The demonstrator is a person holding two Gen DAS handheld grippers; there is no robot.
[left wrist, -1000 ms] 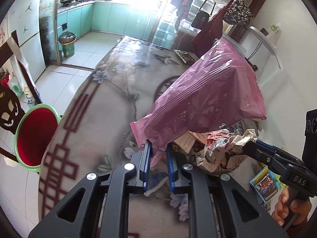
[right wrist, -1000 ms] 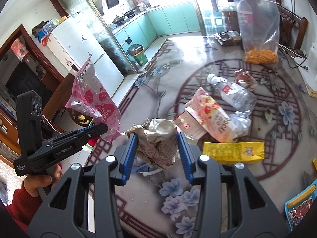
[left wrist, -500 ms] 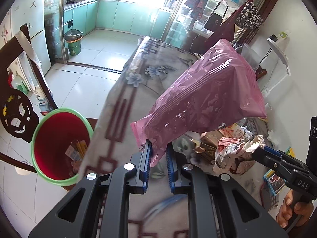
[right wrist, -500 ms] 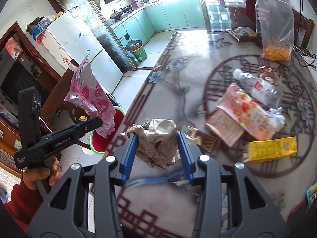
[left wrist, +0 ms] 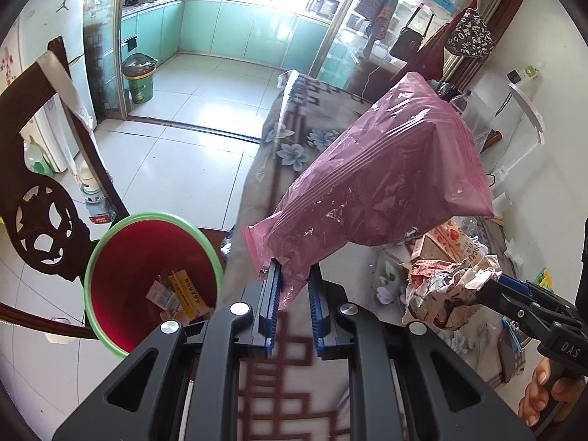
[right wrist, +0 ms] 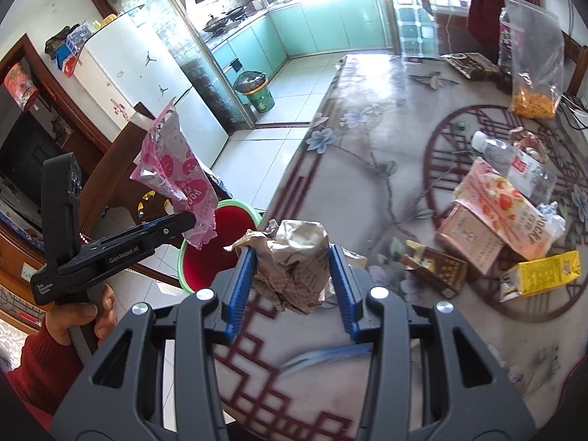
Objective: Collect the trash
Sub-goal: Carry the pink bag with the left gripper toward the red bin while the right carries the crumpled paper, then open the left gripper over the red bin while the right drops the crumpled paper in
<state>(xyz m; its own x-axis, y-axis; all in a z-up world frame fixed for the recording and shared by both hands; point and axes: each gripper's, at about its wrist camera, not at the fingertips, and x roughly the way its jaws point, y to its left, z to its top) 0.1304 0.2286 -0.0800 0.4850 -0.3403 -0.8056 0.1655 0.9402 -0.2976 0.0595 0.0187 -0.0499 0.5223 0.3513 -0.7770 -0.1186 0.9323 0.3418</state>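
Tools clamp pink wrapper (left wrist: 371,183) and crumpled paper (right wrist: 294,257) near the table edge (left wrist: 242,213), bin (left wrist: 147,279) below.

Pink wrapper (left wrist: 371,180), crumpled paper (right wrist: 294,257) held aloft; bin (left wrist: 110,242) below.

- The left wrist view is taken from just behind the left gripper (left wrist: 292,305), angled steeply down over the worktop (left wrist: 279,139) edge toward the red bin (left wrist: 147,257) on the floor.
- The right wrist view is taken from just behind the right gripper (right wrist: 292,275), angled down along the worktop (right wrist: 367,139).
- The bin (right wrist: 205,261), the worktop edge, the kitchen doorway and each other's gripper are shared by both views.
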